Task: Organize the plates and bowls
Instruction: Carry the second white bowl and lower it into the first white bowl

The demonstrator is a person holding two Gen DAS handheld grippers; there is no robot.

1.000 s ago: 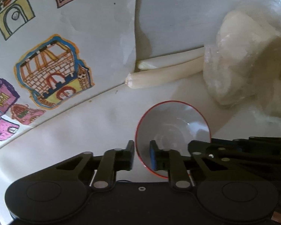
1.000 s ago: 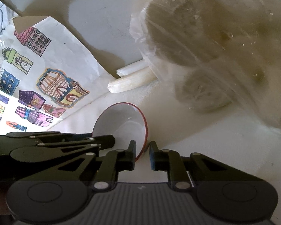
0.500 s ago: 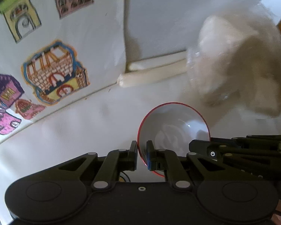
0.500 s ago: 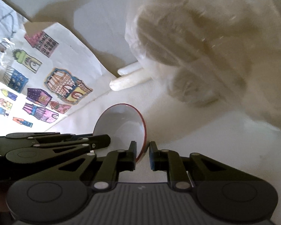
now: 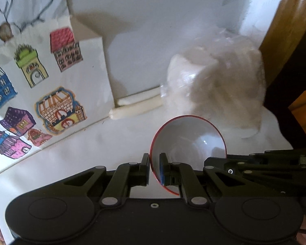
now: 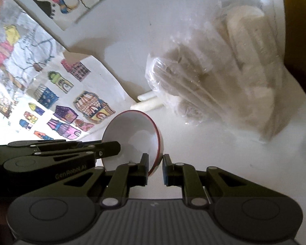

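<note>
A white bowl with a red rim (image 5: pixel 190 140) is held above the white surface. My left gripper (image 5: pixel 154 168) is shut on its left rim, one finger inside and one outside. In the right wrist view the same bowl (image 6: pixel 132 136) is tilted, and my right gripper (image 6: pixel 155 168) is shut on its right rim. The left gripper's body (image 6: pixel 57 155) shows at the left of that view, and the right gripper's fingers (image 5: pixel 255 165) show at the right of the left wrist view.
A clear plastic bag of flat breads (image 6: pixel 218 81) lies at the right, also in the left wrist view (image 5: pixel 216 85). Two white candles (image 5: pixel 136 107) lie behind the bowl. Children's house drawings (image 5: pixel 51 106) lean at the left. A wooden edge (image 5: pixel 283 20) rises at the far right.
Both grippers have lifted the bowl and pulled back, so more of the wall and drawings shows. The left fingers have closed tighter on the rim.
</note>
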